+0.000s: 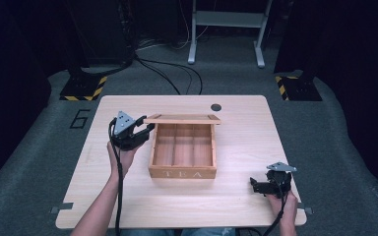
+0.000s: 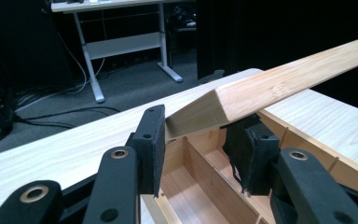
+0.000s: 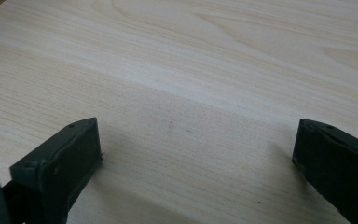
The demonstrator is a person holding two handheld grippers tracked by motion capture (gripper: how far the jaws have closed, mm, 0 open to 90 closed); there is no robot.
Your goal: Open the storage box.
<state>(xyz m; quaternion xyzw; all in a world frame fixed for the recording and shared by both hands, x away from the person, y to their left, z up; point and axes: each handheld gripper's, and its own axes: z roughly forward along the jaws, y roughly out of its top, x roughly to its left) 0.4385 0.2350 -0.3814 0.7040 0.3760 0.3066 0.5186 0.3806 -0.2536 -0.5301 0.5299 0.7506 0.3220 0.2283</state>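
- Wooden lid (image 1: 182, 119) sits clamped at its corner in your left gripper (image 1: 145, 131); the two black pads (image 2: 151, 156) press on either side of the lid's edge, as the left gripper view shows.
- Your lid is raised off the box (image 1: 182, 173) and stands nearly level above its far rim, stretching away from the left gripper toward the right.
- Just below and beyond the left gripper's jaws lies the open box, its thin dividers (image 2: 209, 179) splitting it into compartments; from above you see three of them side by side.
- "TEA" is lettered on the box's near wall, facing you.
- Your left hand (image 1: 120, 156) holds its gripper just beside the box's left wall, jaws pointing right toward the lid corner.
- Your right gripper (image 1: 256, 186) rests well apart from the box, near the table's (image 1: 236, 206) near right corner, jaws pointing left.
- Its jaws stand wide apart with nothing between them but bare tabletop, as the right gripper view shows.
- Far beyond the left gripper, past the table's edge, you have grey floor, black cables (image 1: 170, 73) and a white desk frame (image 1: 226, 29).
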